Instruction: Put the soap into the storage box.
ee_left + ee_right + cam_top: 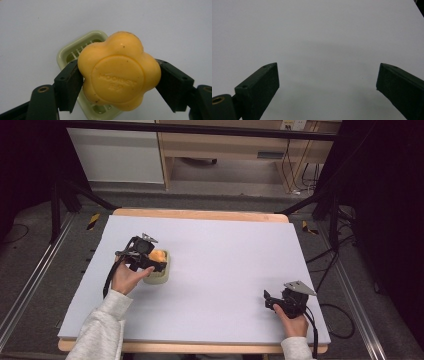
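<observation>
A yellow flower-shaped soap (119, 72) with embossed lettering is clamped between the jaws of my left gripper (118, 82), held just above a pale green slotted soap dish (75, 50). From above, the left gripper (150, 260) sits at the table's left-centre with the soap (158, 255) over the dish (159, 276). At the front right of the table my right gripper (269, 301) rests with its jaws wide apart and nothing between them (328, 82).
A lavender-white mat (220, 265) covers the wooden table. A black cable (107, 280) hangs from the left gripper, another trails off the front right edge. Beyond the table stand a wooden desk (225, 145) and black stand legs.
</observation>
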